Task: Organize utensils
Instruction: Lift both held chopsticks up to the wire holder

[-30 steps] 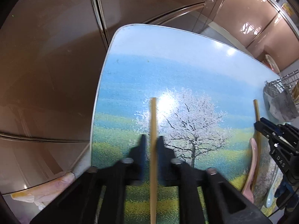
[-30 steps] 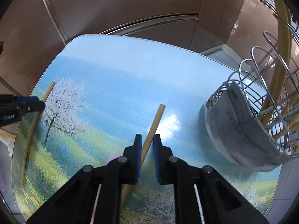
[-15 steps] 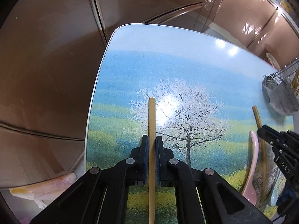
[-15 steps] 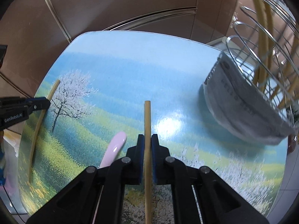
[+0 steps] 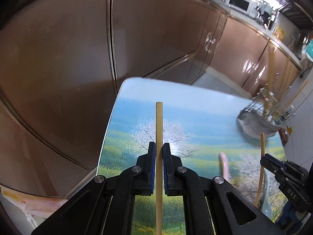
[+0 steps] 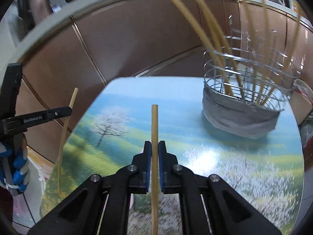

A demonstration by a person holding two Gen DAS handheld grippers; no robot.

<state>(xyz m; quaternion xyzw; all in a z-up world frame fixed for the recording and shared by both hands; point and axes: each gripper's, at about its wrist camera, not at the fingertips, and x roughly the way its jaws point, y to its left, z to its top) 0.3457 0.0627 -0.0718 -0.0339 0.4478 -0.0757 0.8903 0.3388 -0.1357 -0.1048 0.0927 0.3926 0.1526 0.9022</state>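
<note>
The left gripper (image 5: 159,146) has its fingers (image 5: 152,156) closed tight on a pale wooden chopstick (image 5: 159,121), which runs straight out between the blue pads and ends in a blunt tip above the printed surface (image 5: 137,94). The right gripper (image 6: 154,145) is clamped the same way on a second chopstick (image 6: 154,125), its fingers (image 6: 147,156) pressed against the stick from both sides. Both sticks are clear of the surface, which carries a landscape print of blue sky, green fields and a blossoming tree.

From the left wrist camera the right gripper shows at the right edge with its chopstick slanting upward beyond its tips. From the right wrist camera the left gripper appears at the left edge, side on, with its chopstick crossing it steeply (the lower end hangs over the edge of the surface). A blue-and-grey gloved hand (image 6: 17,166) sits below it.

A wire utensil basket (image 6: 242,90) stands at the far right corner of the surface, its lower part wrapped in grey fabric (image 6: 240,115). Several more chopsticks (image 6: 205,25) already lean inside it, fanning upward and outward. A pink spoon handle (image 5: 224,162) lies on the surface between the two grippers, blurred, and something pale and rounded (image 5: 267,205), too blurred to name, sits just beyond it. Glossy brown cabinet doors (image 5: 156,31) fill the background.
</note>
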